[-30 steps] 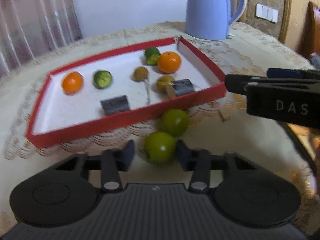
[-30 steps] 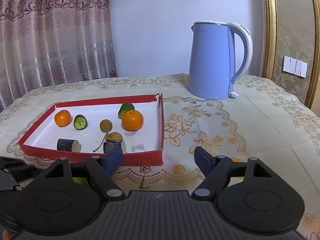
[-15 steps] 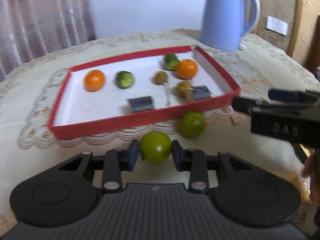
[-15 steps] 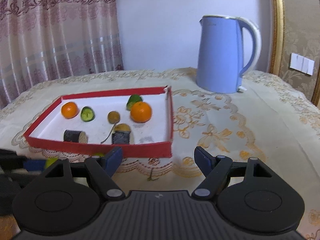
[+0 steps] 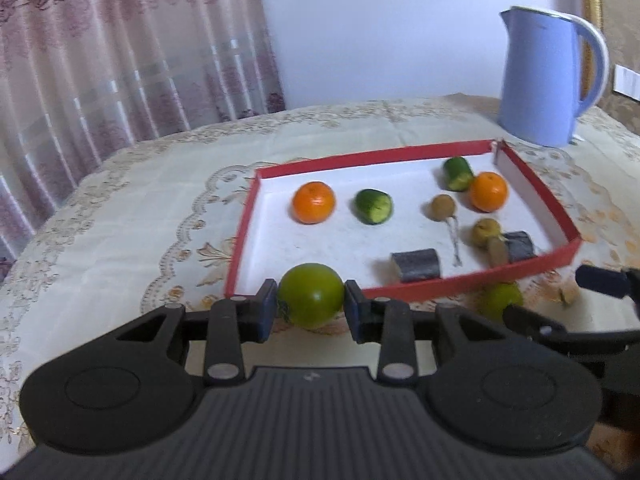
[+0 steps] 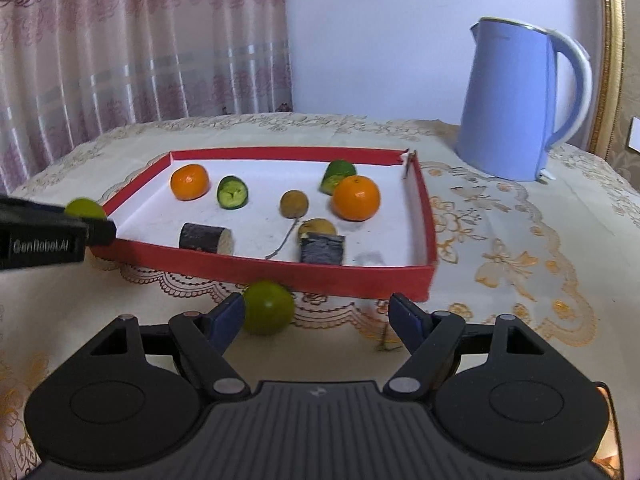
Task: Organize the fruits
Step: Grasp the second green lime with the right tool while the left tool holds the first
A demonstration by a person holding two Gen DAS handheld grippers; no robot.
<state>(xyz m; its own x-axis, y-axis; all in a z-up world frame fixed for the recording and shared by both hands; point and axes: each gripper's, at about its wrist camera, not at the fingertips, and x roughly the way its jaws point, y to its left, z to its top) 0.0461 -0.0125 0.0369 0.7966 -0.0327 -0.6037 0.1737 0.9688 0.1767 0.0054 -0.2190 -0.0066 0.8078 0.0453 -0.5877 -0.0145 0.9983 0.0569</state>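
Note:
My left gripper [image 5: 311, 309] is shut on a round green fruit [image 5: 311, 294] and holds it off the cloth, in front of the near left corner of the red tray [image 5: 472, 282]. In the right wrist view that fruit [image 6: 85, 208] shows at the far left beside the tray [image 6: 360, 280]. A second green fruit [image 6: 267, 307] lies on the tablecloth just outside the tray's front wall. My right gripper [image 6: 318, 320] stands open around it, with the fruit close to its left finger. The left wrist view shows this fruit [image 5: 500, 300] too.
Inside the tray lie two oranges [image 6: 189, 181] [image 6: 356, 198], two cucumber pieces [image 6: 232, 193], small brown fruits [image 6: 294, 204] and two dark cylinders [image 6: 206, 237]. A blue kettle [image 6: 516, 100] stands at the back right of the table. Curtains hang behind.
My left gripper closed on the nearer green fruit and lifted it toward the tray's left front corner. My right gripper came down and forward until the second green fruit lay between its fingers.

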